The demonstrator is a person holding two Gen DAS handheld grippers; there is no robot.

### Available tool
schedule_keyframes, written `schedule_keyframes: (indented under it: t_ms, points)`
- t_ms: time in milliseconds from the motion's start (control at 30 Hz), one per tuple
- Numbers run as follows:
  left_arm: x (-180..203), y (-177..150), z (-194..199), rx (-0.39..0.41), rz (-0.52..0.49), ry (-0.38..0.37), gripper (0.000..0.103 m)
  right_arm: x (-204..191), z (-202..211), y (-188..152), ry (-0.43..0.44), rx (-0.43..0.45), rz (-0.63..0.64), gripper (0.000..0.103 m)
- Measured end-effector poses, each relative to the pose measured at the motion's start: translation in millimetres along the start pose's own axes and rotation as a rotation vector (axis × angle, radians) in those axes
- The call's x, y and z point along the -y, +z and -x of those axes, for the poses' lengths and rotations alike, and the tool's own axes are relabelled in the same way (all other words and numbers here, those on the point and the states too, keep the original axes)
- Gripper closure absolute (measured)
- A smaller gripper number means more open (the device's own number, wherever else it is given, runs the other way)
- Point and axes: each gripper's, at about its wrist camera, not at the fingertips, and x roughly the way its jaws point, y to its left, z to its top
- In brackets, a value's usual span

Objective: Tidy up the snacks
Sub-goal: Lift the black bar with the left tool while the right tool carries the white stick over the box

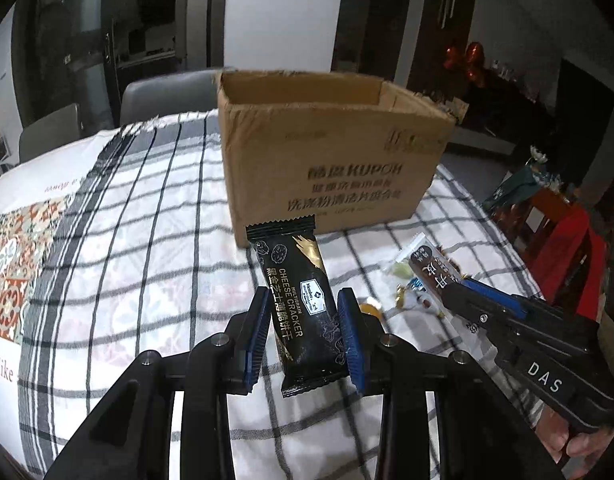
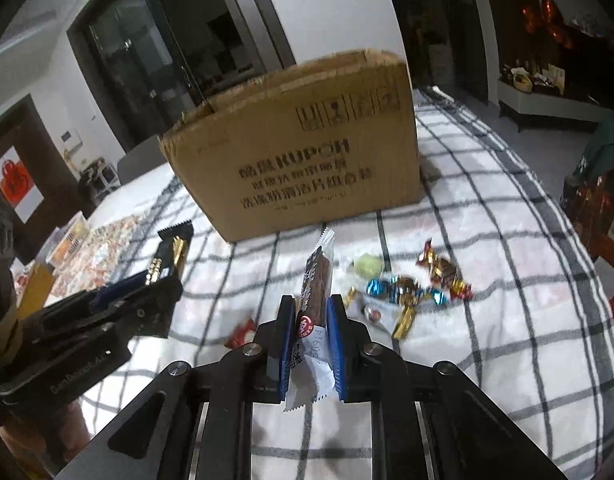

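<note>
Left gripper (image 1: 303, 334): jaws narrowed onto a black cheese cracker packet (image 1: 297, 304), blue pads pressing both long edges. The packet stands roughly upright between them, its top end reaching in front of the box wall and clear of the cloth.

Right gripper (image 2: 311, 336): jaws drawn nearly together, clamped on a clear-wrapped brown snack bar (image 2: 317, 280). The bar points up and forward; its white crimped end hangs below the pads.

Cardboard box (image 1: 331, 168): open-topped, printed lettering on the near side, standing on the checked tablecloth (image 1: 147, 240) just beyond both grippers.

Loose wrapped candies (image 2: 411, 284): a scatter in gold, blue and red foil on the cloth, right of the right gripper and in front of the box. One small red packet (image 2: 241, 334) lies between the two grippers.

Both tools are side by side, apart, each tilted downward.
</note>
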Motion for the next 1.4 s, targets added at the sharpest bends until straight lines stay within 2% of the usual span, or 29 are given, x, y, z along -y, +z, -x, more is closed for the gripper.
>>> schedule_keyframes:
  t_ms: [333,800,1100,1400]
  points:
    - [9.8,30.6,21.7,0.086,-0.03,-0.02,0.069,-6.0,22.0,33.6,0.066,0.077,0.003,0.085]
    - [7.7,79.3,32.7,0.175,-0.047,-0.021,0.069,-13.6,33.5,88.4,0.085,0.168,0.054,0.085]
    - [5.3,117.1,27.5,0.199,-0.076,-0.019,0.07,-11.9,24.7,126.3,0.09,0.18,0.07,0.085]
    - [2.2,146.3,3.7,0.169,-0.087,-0.024,0.07,-10.5,7.6,164.3,0.052,0.169,0.124,0.085]
